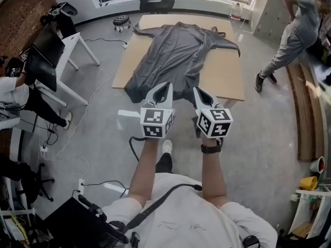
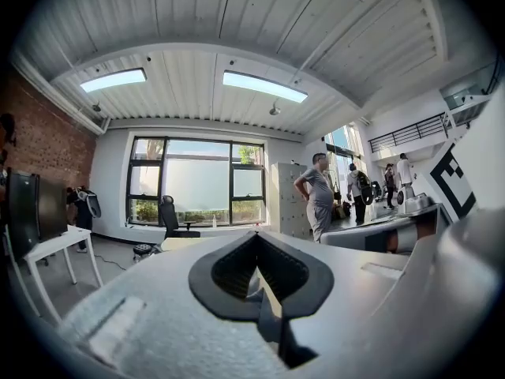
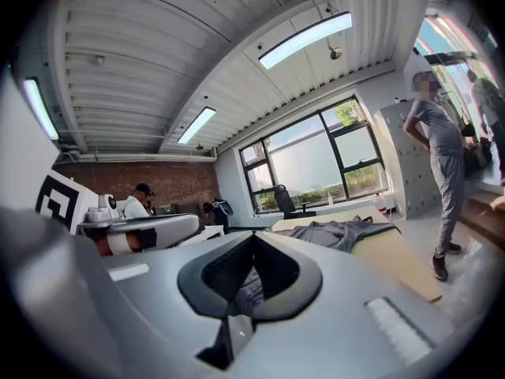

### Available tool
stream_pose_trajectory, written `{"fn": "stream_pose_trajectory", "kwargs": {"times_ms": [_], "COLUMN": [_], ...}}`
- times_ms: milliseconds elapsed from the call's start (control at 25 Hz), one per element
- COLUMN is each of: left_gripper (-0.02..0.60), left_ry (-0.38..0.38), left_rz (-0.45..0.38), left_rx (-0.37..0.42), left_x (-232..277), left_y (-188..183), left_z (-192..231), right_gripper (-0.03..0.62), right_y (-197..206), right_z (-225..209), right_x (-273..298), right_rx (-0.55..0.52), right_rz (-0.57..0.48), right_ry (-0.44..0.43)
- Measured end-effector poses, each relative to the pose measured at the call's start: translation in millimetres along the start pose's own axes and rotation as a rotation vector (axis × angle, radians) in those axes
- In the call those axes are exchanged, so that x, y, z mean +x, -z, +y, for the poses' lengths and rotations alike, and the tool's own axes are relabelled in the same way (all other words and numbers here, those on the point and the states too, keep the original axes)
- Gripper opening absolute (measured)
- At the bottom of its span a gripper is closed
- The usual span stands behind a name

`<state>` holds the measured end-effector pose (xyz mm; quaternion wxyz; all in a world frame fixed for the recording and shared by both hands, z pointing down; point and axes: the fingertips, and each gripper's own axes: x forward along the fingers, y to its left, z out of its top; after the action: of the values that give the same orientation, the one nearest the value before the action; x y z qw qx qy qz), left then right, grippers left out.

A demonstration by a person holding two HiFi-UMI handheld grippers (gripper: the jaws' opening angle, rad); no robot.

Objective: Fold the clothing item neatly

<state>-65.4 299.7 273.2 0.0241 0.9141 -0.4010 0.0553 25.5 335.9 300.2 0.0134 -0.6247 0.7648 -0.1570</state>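
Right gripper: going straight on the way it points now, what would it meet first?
Probably the near hem of the grey garment spread on the tan board; the right gripper, jaws shut, looks aimed at it, though depth is unclear.

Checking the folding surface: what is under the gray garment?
A tan cardboard sheet lies under the gray garment, showing around it; whatever is directly beneath the cloth is covered.

A dark grey long-sleeved garment (image 1: 178, 61) lies spread flat and unfolded on a tan board (image 1: 227, 74) on the floor, sleeves stretched out to each side, fabric lightly wrinkled
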Motion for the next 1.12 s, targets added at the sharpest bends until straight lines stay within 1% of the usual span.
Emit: {"fn": "stream_pose_trajectory", "kwargs": {"times_ms": [120, 280, 360, 440, 480, 560, 640, 760, 960, 1120], "left_gripper": [0.002, 0.002, 0.002, 0.002, 0.002, 0.002, 0.002, 0.002, 0.002, 0.002], "left_ry": [0.023, 0.035, 0.035, 0.032, 0.031, 0.028, 0.028, 0.038, 0.013, 0.004], "left_rz": [-0.011, -0.045, -0.053, -0.044, -0.044, -0.054, -0.056, -0.036, -0.002, 0.040], "left_rx": [-0.018, -0.045, -0.054, -0.052, -0.046, -0.006, 0.029, 0.004, -0.022, -0.033], "left_x": [50, 98, 118, 134, 141, 153, 166, 190, 244, 299], "left_y": [-4, -26, -32, -30, -31, -37, -41, -28, -5, 4], "left_z": [25, 69, 91, 112, 122, 139, 150, 158, 185, 198], "right_gripper": [0.006, 0.006, 0.006, 0.006, 0.006, 0.006, 0.006, 0.006, 0.006, 0.006], "right_y": [-16, -46, -48, -44, -46, -54, -63, -58, -44, -45], "right_z": [-22, -27, -29, -30, -30, -26, -23, -33, -69, -102], "right_x": [43, 95, 125, 155, 168, 194, 216, 242, 304, 350], "right_rx": [-0.022, -0.052, -0.062, -0.056, -0.048, -0.038, -0.059, -0.089, -0.028, -0.023], "right_rz": [0.011, -0.012, 0.013, 0.037, 0.032, 0.004, -0.009, 0.022, 0.060, 0.110], "right_ry": [0.027, 0.019, 0.015, 0.015, 0.019, 0.017, 0.003, -0.014, -0.046, -0.078]}}
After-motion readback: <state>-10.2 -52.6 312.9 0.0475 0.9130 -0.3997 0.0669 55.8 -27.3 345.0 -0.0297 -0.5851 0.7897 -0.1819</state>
